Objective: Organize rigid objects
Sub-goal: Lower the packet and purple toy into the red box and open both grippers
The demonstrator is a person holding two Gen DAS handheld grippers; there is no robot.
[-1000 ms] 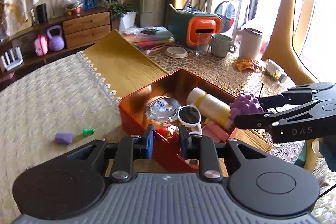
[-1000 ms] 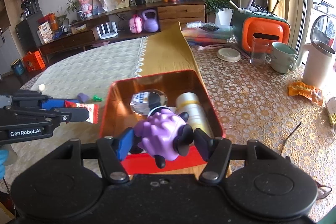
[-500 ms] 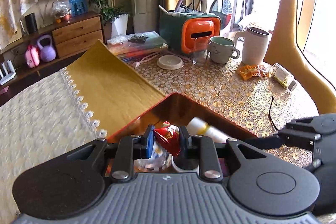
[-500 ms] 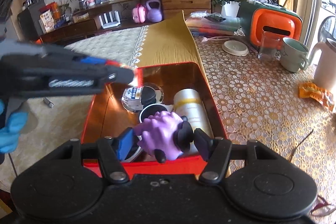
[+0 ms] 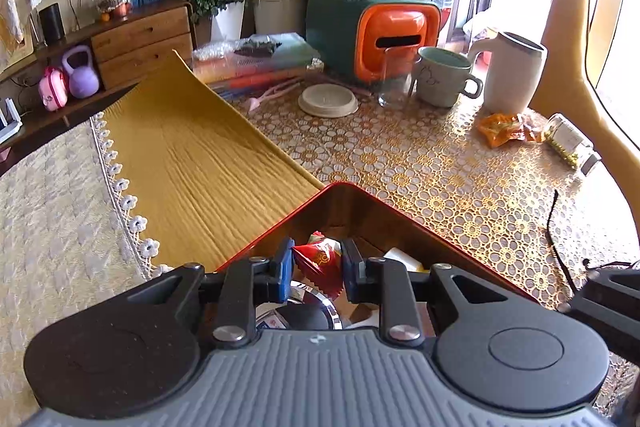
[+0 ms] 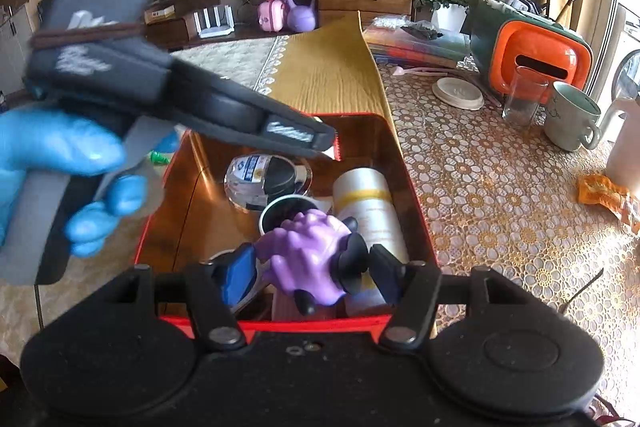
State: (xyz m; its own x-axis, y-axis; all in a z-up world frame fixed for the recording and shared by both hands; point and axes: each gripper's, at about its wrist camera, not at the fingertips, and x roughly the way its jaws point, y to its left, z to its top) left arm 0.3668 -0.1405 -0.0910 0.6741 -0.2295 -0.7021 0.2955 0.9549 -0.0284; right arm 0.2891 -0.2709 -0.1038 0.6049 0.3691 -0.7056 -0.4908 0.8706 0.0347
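Observation:
An open red tin box (image 6: 360, 121) (image 5: 384, 203) holds a round clear container (image 6: 266, 177), a white-and-yellow bottle (image 6: 366, 201) and white sunglasses. My left gripper (image 5: 316, 269) is shut on a red snack packet (image 5: 318, 261) and hangs over the box's far part; in the right wrist view it reaches in from the left (image 6: 320, 139). My right gripper (image 6: 310, 271) is over the box's near end, its jaws spread a little wider than the purple spiky toy (image 6: 310, 255) between them.
An orange-and-green holder (image 5: 372, 27), a glass, a green mug (image 5: 444, 77), a white jug, a round lid (image 5: 328, 101), an orange wrapper and a small jar (image 5: 572, 145) stand on the lace cloth beyond the box. A mustard runner lies to the left.
My left gripper has carried the red packet from the box's near side to over its inside. My right gripper has lowered the purple toy into the box and its jaws have widened.

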